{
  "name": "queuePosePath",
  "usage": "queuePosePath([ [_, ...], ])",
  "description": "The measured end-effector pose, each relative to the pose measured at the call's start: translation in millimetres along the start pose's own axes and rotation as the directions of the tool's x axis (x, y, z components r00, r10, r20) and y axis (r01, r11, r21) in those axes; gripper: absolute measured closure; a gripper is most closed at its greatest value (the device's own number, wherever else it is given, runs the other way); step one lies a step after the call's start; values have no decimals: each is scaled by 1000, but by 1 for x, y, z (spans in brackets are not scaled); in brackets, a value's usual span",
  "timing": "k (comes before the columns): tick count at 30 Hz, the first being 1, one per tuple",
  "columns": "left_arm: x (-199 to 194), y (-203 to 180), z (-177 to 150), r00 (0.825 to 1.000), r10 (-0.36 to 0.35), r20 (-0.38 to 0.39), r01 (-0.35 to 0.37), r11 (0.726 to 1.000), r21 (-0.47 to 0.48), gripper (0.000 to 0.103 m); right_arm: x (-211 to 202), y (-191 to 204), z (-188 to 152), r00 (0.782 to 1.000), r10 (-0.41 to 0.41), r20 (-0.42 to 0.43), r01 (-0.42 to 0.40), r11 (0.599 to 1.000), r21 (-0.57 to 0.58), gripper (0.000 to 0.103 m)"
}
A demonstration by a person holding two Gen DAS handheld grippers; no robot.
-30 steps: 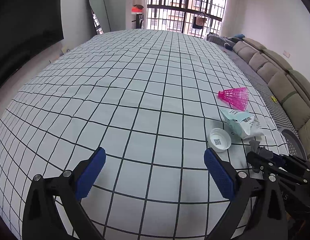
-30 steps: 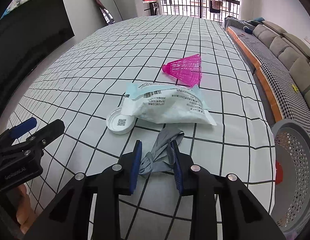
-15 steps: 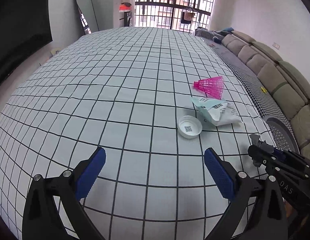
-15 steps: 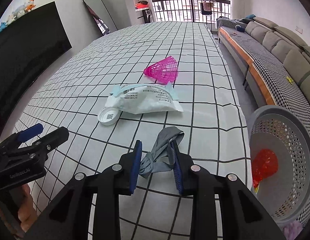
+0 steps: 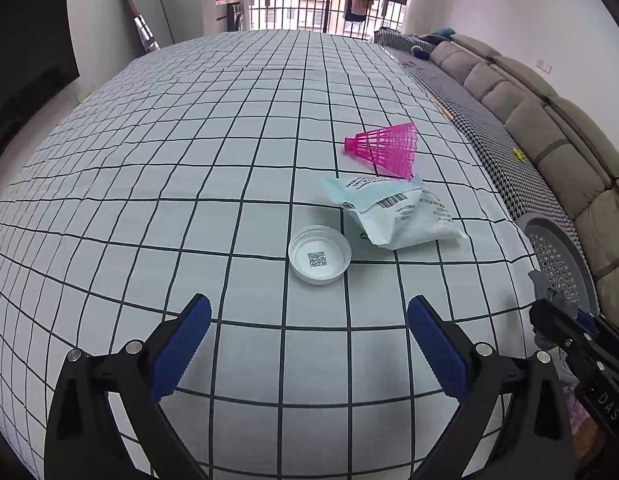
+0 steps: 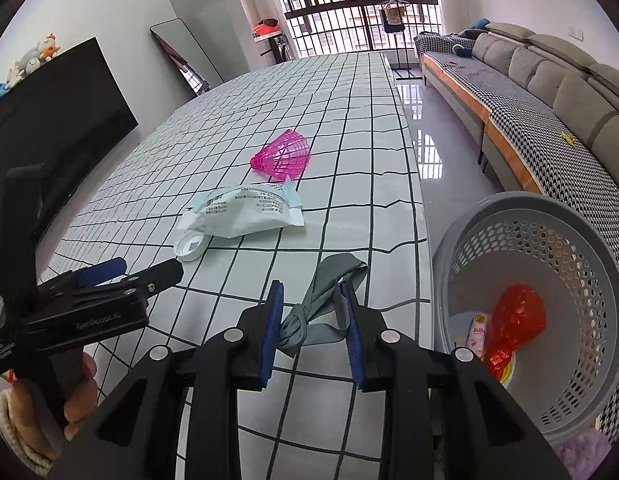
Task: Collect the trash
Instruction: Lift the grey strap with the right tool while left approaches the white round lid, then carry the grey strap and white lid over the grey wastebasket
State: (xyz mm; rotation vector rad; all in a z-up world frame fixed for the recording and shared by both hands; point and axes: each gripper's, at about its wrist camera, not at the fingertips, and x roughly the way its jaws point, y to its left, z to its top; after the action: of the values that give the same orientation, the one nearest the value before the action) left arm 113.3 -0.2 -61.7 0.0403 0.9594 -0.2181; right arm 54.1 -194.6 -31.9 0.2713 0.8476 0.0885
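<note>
My right gripper [image 6: 311, 316] is shut on a knotted grey cloth strip [image 6: 329, 292] and holds it above the table's right edge, just left of the grey perforated basket [image 6: 549, 216]. The basket holds red plastic [image 6: 517, 316] and a small packet. My left gripper [image 5: 307, 340] is open and empty above the table, just short of a white cap [image 5: 319, 254]. Behind the cap lie a white and blue packet [image 5: 393, 212] and a pink shuttlecock [image 5: 385, 148]. All three also show in the right wrist view: the cap [image 6: 191, 244], the packet [image 6: 245, 216], the shuttlecock [image 6: 283, 156].
The checked tablecloth [image 5: 189, 160] covers a long table. A grey sofa [image 6: 549, 76] stands along the right wall beyond the basket. A black screen [image 6: 57, 120] and a leaning mirror [image 6: 181, 52] are on the left side.
My right gripper has carried the grey cloth off the table to the right, up to the basket. My left gripper has moved toward the white cap, still open.
</note>
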Motion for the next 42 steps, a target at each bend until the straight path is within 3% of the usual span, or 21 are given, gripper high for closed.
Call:
queuePosePath([
  [12, 36, -9, 16, 994, 110, -16, -110, 994, 24, 8, 3, -30, -3, 999, 31, 13, -32, 997, 68, 74],
  [17, 40, -8, 16, 996, 92, -17, -92, 996, 9, 26, 5, -36, -4, 999, 36, 10, -37, 996, 83, 74],
  [22, 33, -11, 12, 998, 62, -9, -62, 998, 22, 64, 5, -36, -5, 999, 39, 11, -40, 995, 88, 75],
  [26, 23, -11, 2, 998, 61, -7, -61, 998, 34, 64, 0, -34, -5, 999, 38, 20, -39, 996, 84, 74],
  [33, -17, -19, -14, 996, 61, 61, -64, 996, 58, 64, -22, -29, -12, 999, 28, 42, -31, 997, 71, 74],
  [42, -62, -82, -25, 988, -83, 129, 62, 984, 164, 64, -66, -53, -41, 997, -63, 51, 57, 993, 108, 74],
])
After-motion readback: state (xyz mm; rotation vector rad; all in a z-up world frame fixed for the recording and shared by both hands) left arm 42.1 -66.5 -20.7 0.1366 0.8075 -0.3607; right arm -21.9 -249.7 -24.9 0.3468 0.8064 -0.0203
